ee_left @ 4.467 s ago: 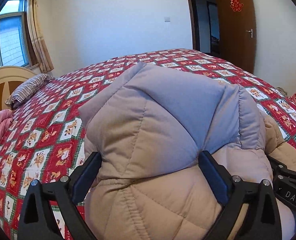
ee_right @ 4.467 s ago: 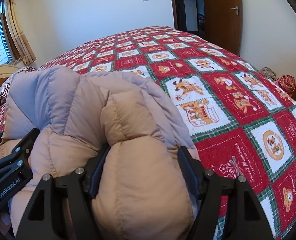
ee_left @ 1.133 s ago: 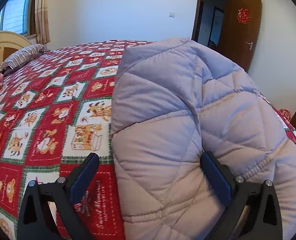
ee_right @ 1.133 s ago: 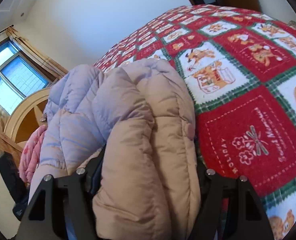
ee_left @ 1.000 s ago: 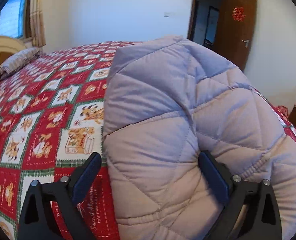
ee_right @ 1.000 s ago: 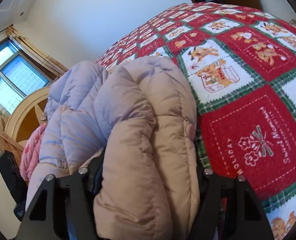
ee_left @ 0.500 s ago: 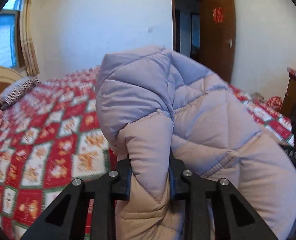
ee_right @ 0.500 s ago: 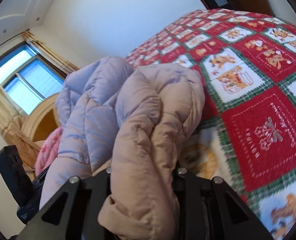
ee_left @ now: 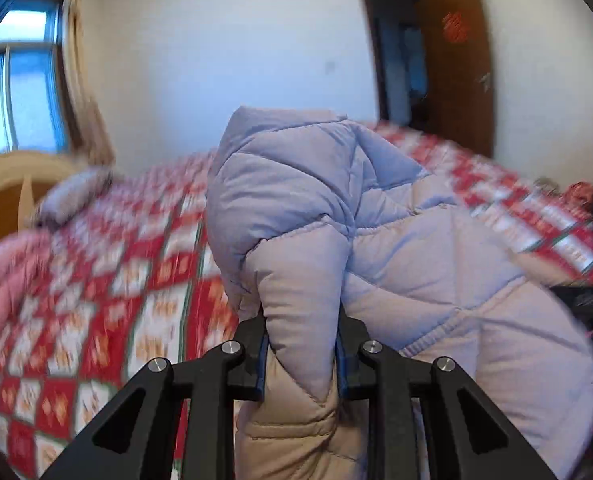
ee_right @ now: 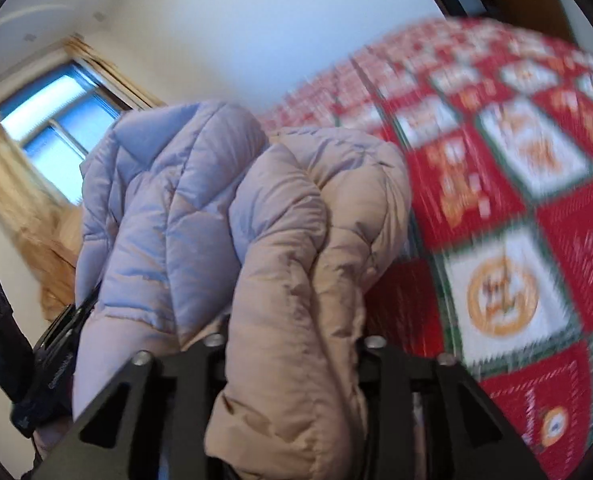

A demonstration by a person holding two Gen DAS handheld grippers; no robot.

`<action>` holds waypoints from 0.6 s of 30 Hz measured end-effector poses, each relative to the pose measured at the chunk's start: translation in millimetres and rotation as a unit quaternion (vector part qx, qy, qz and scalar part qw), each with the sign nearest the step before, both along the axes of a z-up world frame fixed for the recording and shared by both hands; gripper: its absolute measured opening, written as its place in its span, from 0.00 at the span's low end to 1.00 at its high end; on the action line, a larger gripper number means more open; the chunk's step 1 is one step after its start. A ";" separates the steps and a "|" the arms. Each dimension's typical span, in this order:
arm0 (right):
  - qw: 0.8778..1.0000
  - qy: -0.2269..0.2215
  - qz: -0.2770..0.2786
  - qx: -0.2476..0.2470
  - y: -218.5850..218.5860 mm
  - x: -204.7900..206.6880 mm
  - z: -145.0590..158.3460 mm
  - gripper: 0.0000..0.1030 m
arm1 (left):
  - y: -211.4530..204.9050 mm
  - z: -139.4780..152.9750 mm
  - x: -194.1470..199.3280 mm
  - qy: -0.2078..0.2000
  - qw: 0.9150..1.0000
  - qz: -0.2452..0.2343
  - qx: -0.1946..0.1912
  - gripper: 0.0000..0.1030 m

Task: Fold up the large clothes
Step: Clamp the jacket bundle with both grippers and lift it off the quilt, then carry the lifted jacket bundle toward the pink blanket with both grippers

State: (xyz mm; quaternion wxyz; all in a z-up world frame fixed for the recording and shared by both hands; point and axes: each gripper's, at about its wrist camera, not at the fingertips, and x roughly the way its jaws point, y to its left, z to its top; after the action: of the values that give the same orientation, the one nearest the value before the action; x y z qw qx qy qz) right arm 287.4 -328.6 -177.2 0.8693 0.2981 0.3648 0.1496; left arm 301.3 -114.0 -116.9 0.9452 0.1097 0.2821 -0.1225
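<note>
A folded quilted puffer jacket (ee_left: pixel 416 248), pale lilac and beige, is held up off the red patterned bed quilt (ee_left: pixel 136 280). My left gripper (ee_left: pixel 300 352) is shut on a fold of the jacket at its left end. My right gripper (ee_right: pixel 292 352) is shut on a thick beige fold of the jacket (ee_right: pixel 280 248) at its right end. The jacket bulges above both grippers and hides their fingertips. The left gripper's body (ee_right: pixel 56 360) shows at the left edge of the right wrist view.
The bed quilt (ee_right: pixel 516 200) spreads below and to the right. A pink blanket (ee_left: pixel 4 280) and a striped pillow (ee_left: pixel 72 196) lie by the wooden headboard (ee_left: pixel 8 188). A window with curtains (ee_left: pixel 20 84) is at left, a brown door (ee_left: pixel 456 64) at right.
Both grippers closed on the jacket folds about half a second ago. They have since lifted the folded jacket off the bed; the background is blurred with motion.
</note>
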 end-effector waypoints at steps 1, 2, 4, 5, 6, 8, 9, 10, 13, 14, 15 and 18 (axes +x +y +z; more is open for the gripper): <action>1.000 0.017 -0.004 -0.001 -2.0 1.9 -7.4 0.50 | 9.5 -13.4 4.9 0.007 1.000 0.007 -0.004 0.25; 1.000 0.020 -0.008 0.014 -8.4 -0.5 -12.9 0.63 | 16.6 -19.2 5.0 0.005 1.000 0.009 -0.009 0.26; 0.999 0.005 -0.012 0.034 -21.1 -6.7 -11.8 0.77 | 21.4 -23.3 4.7 0.002 1.000 0.006 -0.014 0.26; 0.999 0.006 -0.010 0.030 -23.9 -6.9 -11.6 0.81 | 19.7 -23.9 4.7 0.002 1.000 0.005 -0.014 0.26; 0.999 0.014 0.003 0.029 -23.1 -3.4 -13.6 0.81 | 17.9 -23.9 4.3 -0.001 1.000 0.005 -0.012 0.26; 0.998 0.034 0.036 0.032 -14.0 4.0 -19.2 0.80 | 13.9 -26.0 2.6 -0.008 1.000 0.006 -0.005 0.27; 0.998 0.036 0.049 0.024 -5.2 8.2 -21.9 0.80 | 14.0 -27.4 3.1 -0.011 1.000 0.007 -0.005 0.27; 0.997 0.041 0.054 0.027 0.5 10.4 -27.1 0.80 | 16.5 -30.1 4.7 -0.013 1.000 0.009 -0.007 0.28; 0.996 0.033 0.055 0.057 10.7 13.8 -35.5 0.82 | 23.2 -39.0 11.1 -0.009 0.999 0.018 -0.030 0.29; 0.995 0.032 0.061 0.073 16.4 15.9 -37.0 0.82 | 20.8 -40.4 11.9 -0.011 0.999 0.022 -0.024 0.29; 0.993 0.034 0.069 0.092 23.5 18.1 -38.4 0.80 | 17.4 -39.9 11.5 -0.013 0.999 0.023 -0.019 0.28; 0.989 0.032 0.082 0.122 42.4 17.4 -37.4 0.59 | 15.8 -35.3 11.0 -0.011 0.999 0.034 -0.024 0.27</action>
State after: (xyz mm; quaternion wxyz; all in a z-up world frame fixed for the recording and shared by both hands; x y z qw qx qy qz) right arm 304.8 -286.2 -214.6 0.7990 0.3758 0.3944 0.2545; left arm 312.3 -98.2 -152.1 0.9543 0.0789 0.2718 -0.0960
